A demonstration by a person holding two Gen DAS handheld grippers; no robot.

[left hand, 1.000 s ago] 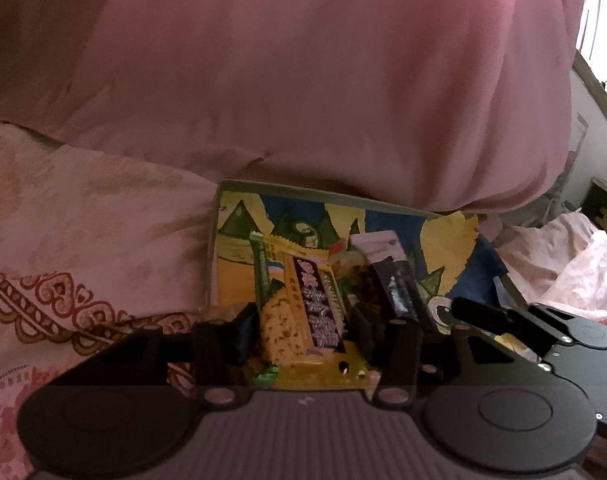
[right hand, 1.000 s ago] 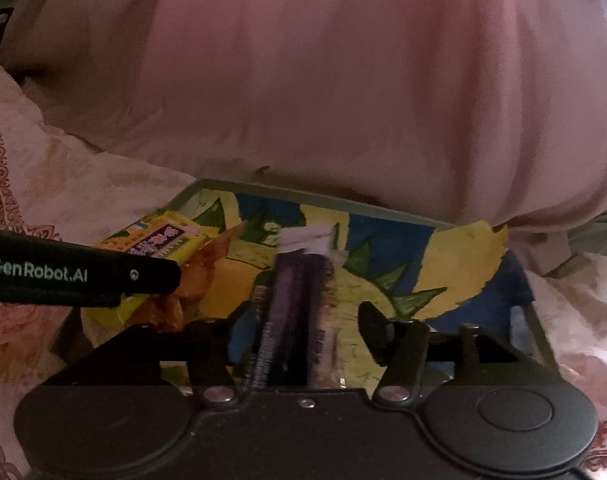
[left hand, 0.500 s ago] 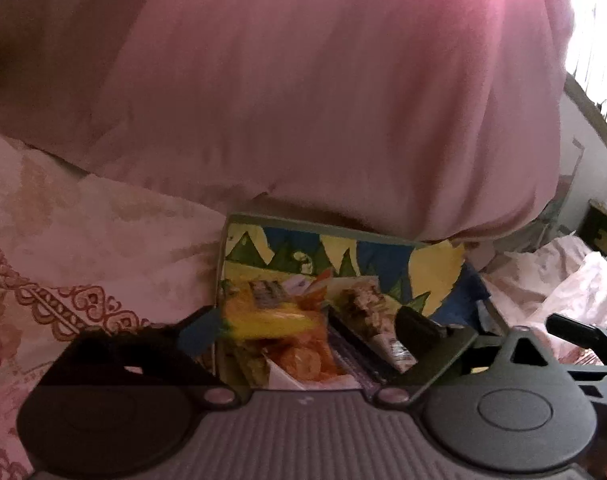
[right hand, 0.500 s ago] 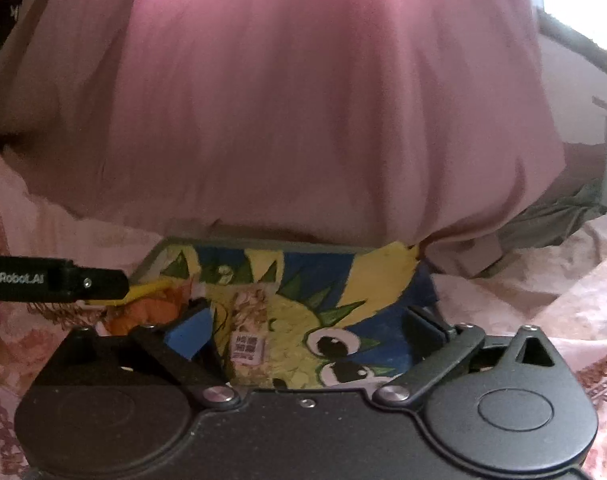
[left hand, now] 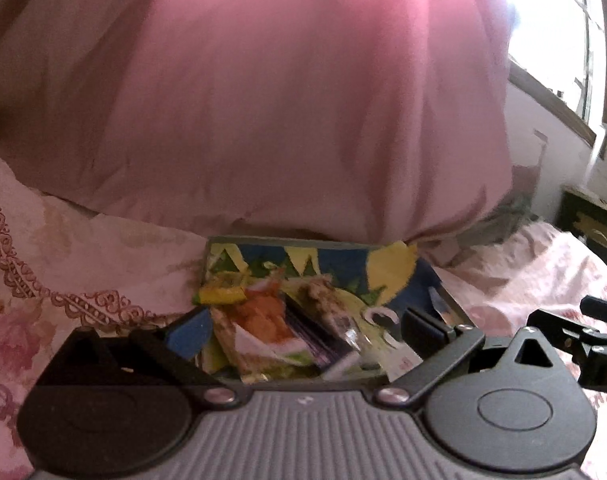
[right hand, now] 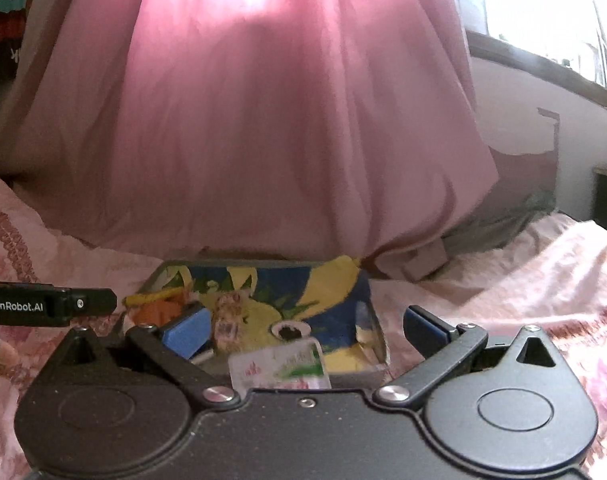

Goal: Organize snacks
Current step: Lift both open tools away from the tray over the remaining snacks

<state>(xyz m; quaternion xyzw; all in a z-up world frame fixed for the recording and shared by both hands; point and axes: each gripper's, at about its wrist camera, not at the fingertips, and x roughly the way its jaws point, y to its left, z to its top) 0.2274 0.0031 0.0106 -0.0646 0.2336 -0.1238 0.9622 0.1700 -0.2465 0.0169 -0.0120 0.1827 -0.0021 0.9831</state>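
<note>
A shallow tray with a blue and yellow cartoon print [left hand: 343, 260] lies on the bed, also in the right wrist view [right hand: 303, 280]. Several snack packets lie in its left part: an orange and yellow packet [left hand: 259, 312], a dark purple packet [left hand: 319, 336], and a clear packet of brown snack [right hand: 227, 320]. A white and green packet [right hand: 279, 368] lies at the tray's near edge. My left gripper [left hand: 303, 332] is open and empty above the packets. My right gripper [right hand: 303, 330] is open and empty above the tray's near side.
A big pink quilt [left hand: 283, 120] piles up right behind the tray. A pink floral bedsheet [left hand: 83, 264] spreads around it. A bright window [right hand: 543, 12] and a wall are at the right. The left gripper's body [right hand: 47, 306] reaches in from the left in the right wrist view.
Both grippers opened and let go of their packets, the yellow one from the left and the dark one from the right. Both then pulled back and up from the tray.
</note>
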